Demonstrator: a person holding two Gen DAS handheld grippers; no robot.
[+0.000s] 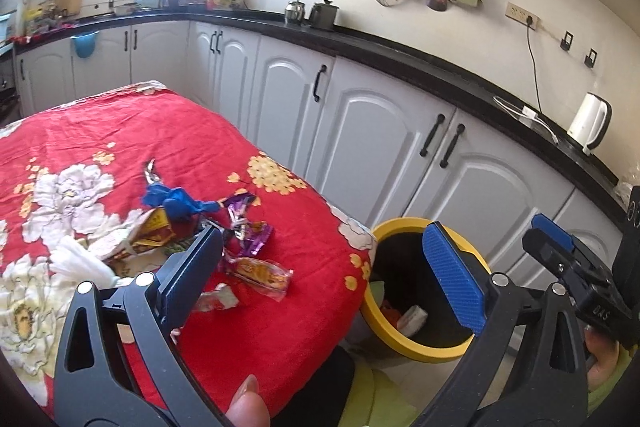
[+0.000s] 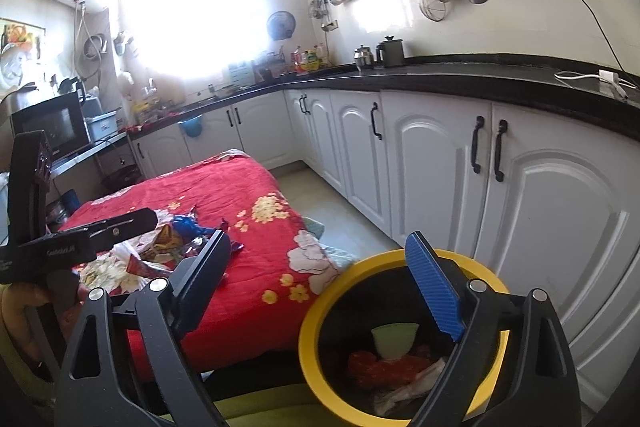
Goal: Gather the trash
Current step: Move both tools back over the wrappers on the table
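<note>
With both grippers' fingers apart and empty, next up: drop left gripper (image 1: 324, 275) onto orange wrapper (image 1: 260, 273) near tabletop (image 1: 280, 347) edge, then over to yellow bin (image 2: 316, 307).

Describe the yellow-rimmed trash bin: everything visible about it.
The trash bin is round with a thick yellow rim, a dark inside, and looks like plastic. It stands upright and open on the pale floor, close beside the corner of the table's red floral cloth, in front of the white cabinets. Inside lie red crumpled trash, a pale green cup-like piece and whitish paper. The open right claw hangs above it.
</note>
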